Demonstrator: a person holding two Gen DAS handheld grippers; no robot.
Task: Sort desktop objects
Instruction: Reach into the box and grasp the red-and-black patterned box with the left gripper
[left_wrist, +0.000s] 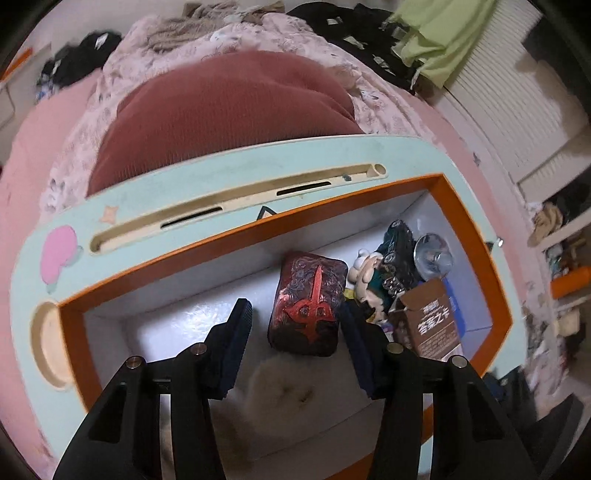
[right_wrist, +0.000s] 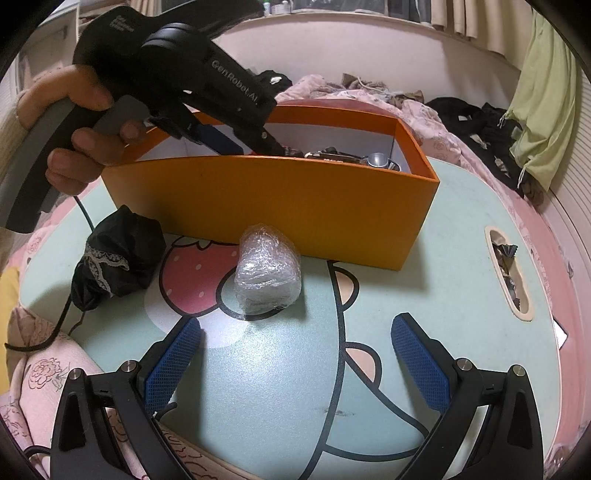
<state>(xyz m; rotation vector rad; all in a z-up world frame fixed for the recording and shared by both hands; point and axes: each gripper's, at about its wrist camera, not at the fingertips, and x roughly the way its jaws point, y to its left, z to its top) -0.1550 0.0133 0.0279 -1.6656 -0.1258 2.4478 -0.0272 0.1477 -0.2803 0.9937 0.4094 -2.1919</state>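
Left gripper (left_wrist: 295, 325) steeply down into orange box (right_wrist: 269, 206) — jaws apart, empty — beside red case (left_wrist: 308, 302).

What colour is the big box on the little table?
Orange outside and white inside. The box shows best in the right wrist view, standing on the pale green table.

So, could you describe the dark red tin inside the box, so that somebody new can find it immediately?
Find the orange box standing on the pale green lap desk. On its white floor, left of the heap with a brown carton and a figurine, lies a rounded rectangular tin. Only it is dark red, with a raised red sword emblem on its lid.
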